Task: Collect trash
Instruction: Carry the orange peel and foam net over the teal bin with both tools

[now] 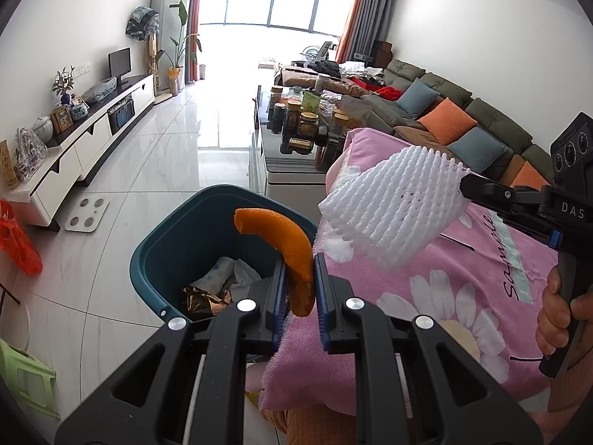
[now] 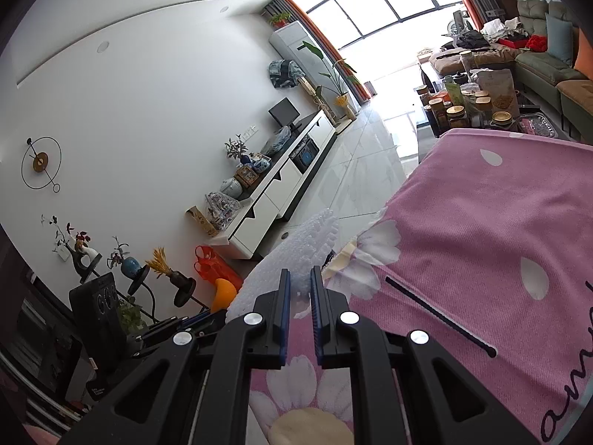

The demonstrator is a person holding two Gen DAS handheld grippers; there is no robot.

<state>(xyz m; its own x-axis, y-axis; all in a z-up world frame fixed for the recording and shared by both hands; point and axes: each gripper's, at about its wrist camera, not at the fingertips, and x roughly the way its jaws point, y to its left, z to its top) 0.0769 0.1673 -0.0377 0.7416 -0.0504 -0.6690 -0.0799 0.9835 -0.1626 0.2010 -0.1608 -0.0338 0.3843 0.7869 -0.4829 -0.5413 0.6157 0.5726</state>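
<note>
My left gripper (image 1: 299, 278) is shut on a curved orange peel (image 1: 289, 244) and holds it over the near rim of a teal trash bin (image 1: 166, 244) that has paper and foil scraps inside. My right gripper (image 2: 298, 289) is shut on a white foam fruit net (image 2: 292, 256). The left wrist view shows that net (image 1: 393, 207) held in the air above the pink flowered cloth (image 1: 463, 278), to the right of the bin. The peel also shows in the right wrist view (image 2: 224, 293) at lower left.
The pink cloth (image 2: 481, 241) covers a table edge. Behind it stands a glass coffee table with jars (image 1: 307, 126). A white TV cabinet (image 1: 85, 148) runs along the left wall, a green sofa (image 1: 463, 111) on the right. A scale (image 1: 87, 213), red bag (image 1: 18, 241) and green stool (image 1: 26, 374) are on the floor.
</note>
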